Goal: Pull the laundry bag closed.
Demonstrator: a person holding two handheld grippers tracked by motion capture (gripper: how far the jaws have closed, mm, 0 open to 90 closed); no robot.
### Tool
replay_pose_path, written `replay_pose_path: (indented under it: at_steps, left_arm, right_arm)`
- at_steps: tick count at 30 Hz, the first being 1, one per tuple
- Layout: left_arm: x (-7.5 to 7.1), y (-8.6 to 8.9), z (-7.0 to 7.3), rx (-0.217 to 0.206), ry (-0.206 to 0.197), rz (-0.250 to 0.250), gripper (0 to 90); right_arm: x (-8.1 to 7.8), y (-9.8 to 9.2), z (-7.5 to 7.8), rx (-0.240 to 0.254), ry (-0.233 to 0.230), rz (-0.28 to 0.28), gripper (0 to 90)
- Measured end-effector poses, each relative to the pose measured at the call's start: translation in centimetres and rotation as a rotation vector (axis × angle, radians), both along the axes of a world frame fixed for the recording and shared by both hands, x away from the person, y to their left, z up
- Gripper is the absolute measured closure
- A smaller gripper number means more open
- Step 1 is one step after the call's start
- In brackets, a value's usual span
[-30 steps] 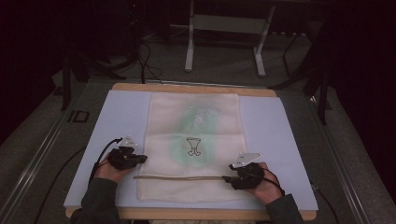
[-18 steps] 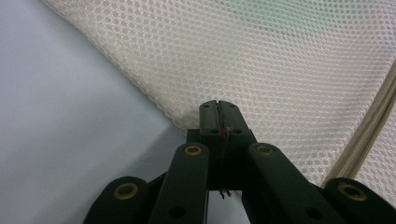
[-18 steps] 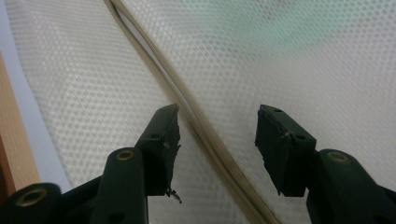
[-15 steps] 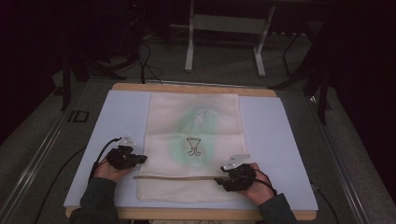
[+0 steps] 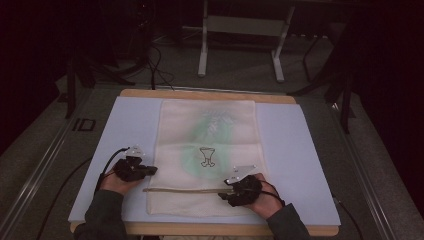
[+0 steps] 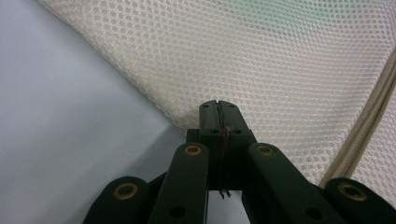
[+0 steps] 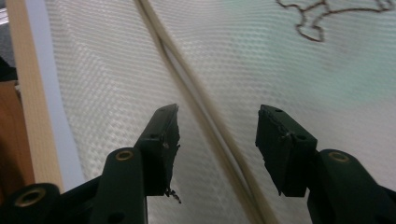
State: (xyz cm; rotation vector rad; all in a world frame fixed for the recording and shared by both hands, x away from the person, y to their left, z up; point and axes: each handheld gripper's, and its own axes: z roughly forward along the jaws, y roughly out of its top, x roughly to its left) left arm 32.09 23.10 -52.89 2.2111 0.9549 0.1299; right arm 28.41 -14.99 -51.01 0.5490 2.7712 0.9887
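Note:
A white mesh bag (image 5: 210, 130) with a green tint and a small dark figure print (image 5: 206, 156) lies flat on a pale mat (image 5: 290, 145). A beige zipper strip (image 5: 185, 190) runs across its near part. My left gripper (image 5: 150, 170) sits at the bag's left edge. In the left gripper view it (image 6: 217, 109) is shut, tips on the slightly raised mesh (image 6: 261, 56) border. My right gripper (image 5: 222, 195) is over the zipper's right part. In the right gripper view it (image 7: 218, 126) stands open, astride the zipper strip (image 7: 187, 79) without pressing on it.
The mat covers a wooden table whose front edge (image 5: 200, 229) is near my forearms. Metal stand legs (image 5: 202, 50) and cables (image 5: 155, 70) are on the dark floor beyond the table. Bare mat (image 5: 130, 125) flanks the bag on both sides.
My right gripper has slid leftward along the zipper line. The left gripper has stayed at the bag's left edge.

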Motion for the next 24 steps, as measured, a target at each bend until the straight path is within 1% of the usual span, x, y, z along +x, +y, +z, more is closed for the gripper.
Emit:
replay_pose_path:
  at_steps: [2, 9, 16, 19, 24]
  left_arm:
    - [0.0, 0.0, 0.0, -0.001, 0.000, -0.001, 89.4]
    - [0.0, 0.0, 0.0, 0.002, -0.001, -0.002, 89.4]
    - [0.0, 0.0, 0.1, 0.004, 0.001, -0.001, 89.2]
    - [0.0, 0.0, 0.1, 0.007, 0.002, -0.003, 89.1]
    - [-0.1, 0.2, 0.2, 0.014, 0.007, -0.007, 89.2]
  right_arm:
    - [0.0, 0.5, -0.1, -0.003, -0.001, 0.013, 48.7]
    - [0.1, 2.3, -0.1, 0.008, 0.003, 0.058, 49.1]
    - [0.2, 3.5, 0.1, 0.030, 0.006, 0.088, 49.8]
    - [0.2, 4.1, 0.2, 0.034, 0.002, 0.104, 52.2]
    - [0.1, 5.0, 0.3, 0.041, -0.002, 0.122, 52.3]
